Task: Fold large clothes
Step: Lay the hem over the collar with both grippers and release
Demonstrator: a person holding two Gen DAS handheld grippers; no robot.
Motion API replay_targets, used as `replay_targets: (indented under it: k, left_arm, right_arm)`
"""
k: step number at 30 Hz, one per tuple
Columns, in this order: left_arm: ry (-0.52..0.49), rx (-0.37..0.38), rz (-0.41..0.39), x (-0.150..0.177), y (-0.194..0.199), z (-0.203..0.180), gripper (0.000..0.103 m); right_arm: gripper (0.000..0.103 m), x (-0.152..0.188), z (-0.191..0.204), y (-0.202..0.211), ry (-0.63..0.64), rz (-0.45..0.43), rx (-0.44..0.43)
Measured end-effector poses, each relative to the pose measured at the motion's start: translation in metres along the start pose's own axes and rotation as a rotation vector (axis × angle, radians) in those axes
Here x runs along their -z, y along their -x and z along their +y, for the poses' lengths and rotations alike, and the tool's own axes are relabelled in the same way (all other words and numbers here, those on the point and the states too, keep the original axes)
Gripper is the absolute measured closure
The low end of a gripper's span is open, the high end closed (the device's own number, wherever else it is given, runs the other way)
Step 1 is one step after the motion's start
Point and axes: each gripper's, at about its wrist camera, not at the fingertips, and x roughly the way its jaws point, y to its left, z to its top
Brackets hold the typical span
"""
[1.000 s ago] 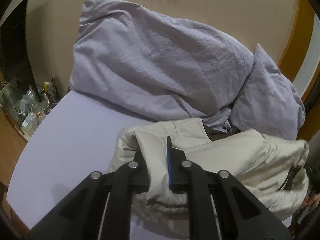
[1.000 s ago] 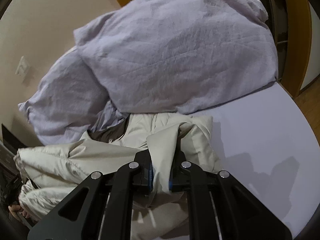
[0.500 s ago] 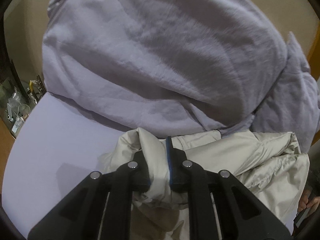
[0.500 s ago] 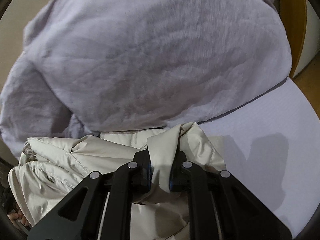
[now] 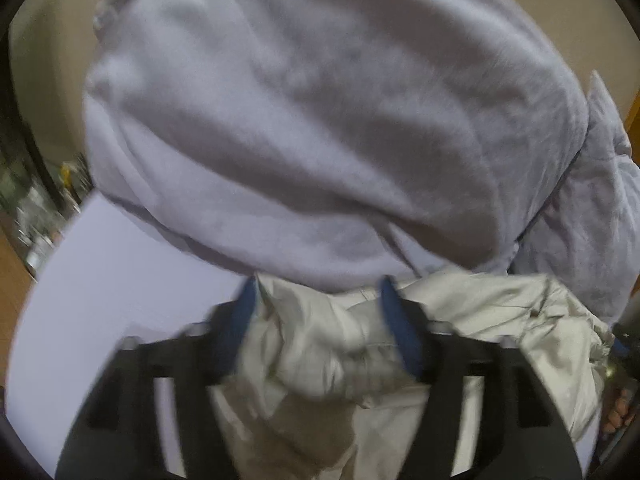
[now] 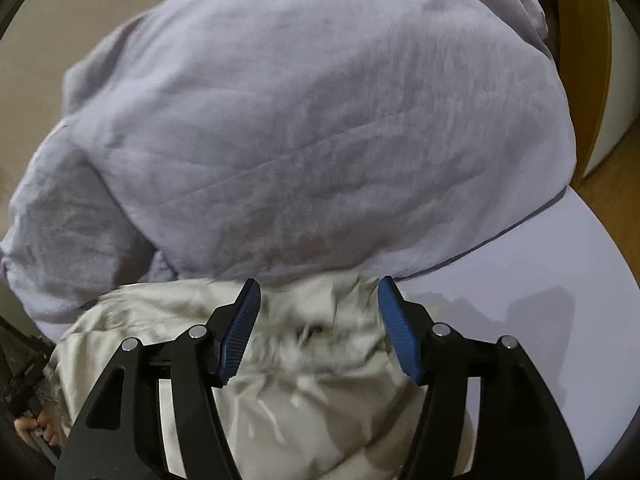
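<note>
The cream jacket (image 6: 288,392) is lying bunched at the bottom centre of both frames on the pale lilac bed sheet (image 6: 540,300), its upper edge butting against the grey duvet (image 6: 312,140) filling the upper frame. The left gripper (image 5: 316,292) and right gripper (image 6: 318,292) have just been opening; both are standing apart with loose fabric between the jaws, unpinched. The puffy fold is likely springing back open, or snagging on a blue pad (image 6: 240,336) during withdrawal. No containers are showing.
</note>
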Motion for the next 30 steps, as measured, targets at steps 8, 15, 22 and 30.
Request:
replay_targets:
  k: [8,15,22,30]
  left_arm:
    - [-0.044,0.069,-0.037,0.023,0.043,-0.028,0.029]
    - [-0.109,0.086,0.013,0.070,0.030,-0.068,0.027]
    - [-0.122,0.022,0.015,0.087,-0.001,-0.073,0.027]
    - [-0.118,-0.084,-0.019,0.077,-0.034,-0.068,0.027]
  right_arm:
    - [0.040,0.044,0.044,0.016,0.172,0.028,-0.032]
    - [0.040,0.083,0.072,-0.004,0.302,0.054,0.022]
    - [0.040,0.091,0.079,-0.028,0.366,0.034,0.077]
    - [0.039,0.090,0.088,-0.058,0.418,-0.004,0.109]
